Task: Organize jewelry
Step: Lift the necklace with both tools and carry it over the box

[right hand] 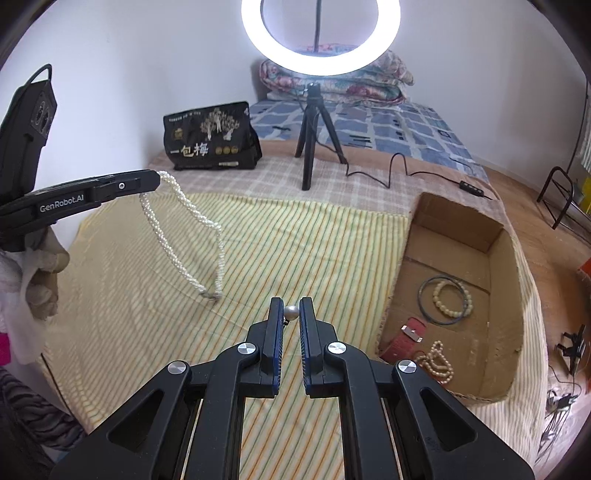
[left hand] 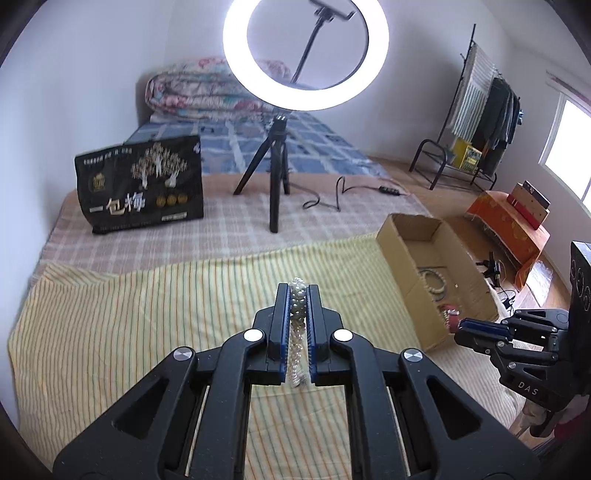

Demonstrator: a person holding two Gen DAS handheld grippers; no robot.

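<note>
At the lower right of the right wrist view an open cardboard box (right hand: 495,236) is seen on the bed; in it lie a pearl strand (right hand: 437,363) nearest the camera, a red band (right hand: 404,338) with a metal clasp beside it, and farther back a beaded bracelet (right hand: 452,297) overlapping a thin dark bangle (right hand: 437,301). At bottom centre, the right gripper (right hand: 291,314) is closed nearly all the way on a single pearl piece (right hand: 290,312), pinched between the fingertips above the striped yellow sheet (right hand: 295,236). At the left of that view a pearl necklace (right hand: 192,236) is clamped in the left gripper (left hand: 298,295) (its loop hangs down, the lowest end touching the sheet). In the left wrist view the beads run along the narrow gap between the fingers. Farther back stands a black printed bag (right hand: 210,138), then a ring light (right hand: 320,35) on its tripod.
</note>
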